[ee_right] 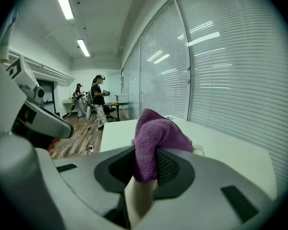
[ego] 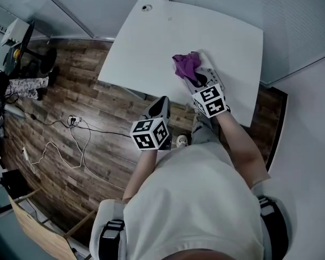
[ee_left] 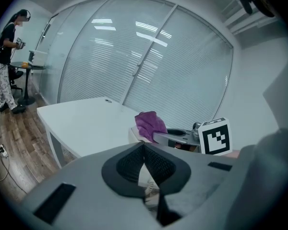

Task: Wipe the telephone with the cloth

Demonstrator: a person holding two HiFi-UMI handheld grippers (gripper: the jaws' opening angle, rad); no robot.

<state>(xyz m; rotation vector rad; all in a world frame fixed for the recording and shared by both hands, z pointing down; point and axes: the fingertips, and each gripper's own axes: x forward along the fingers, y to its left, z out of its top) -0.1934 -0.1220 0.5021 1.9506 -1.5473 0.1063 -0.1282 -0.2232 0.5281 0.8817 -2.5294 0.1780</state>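
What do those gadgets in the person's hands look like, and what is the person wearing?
The left gripper and right gripper look alike. Each has a smooth grey body tapering to two jaws lined with dark, textured pads. Each also carries a white cube printed with black square markers. The person wears a white short-sleeved top.

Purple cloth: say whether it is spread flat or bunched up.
Bunched up: the purple cloth rises as a crumpled lump from the shut jaws of the right gripper.
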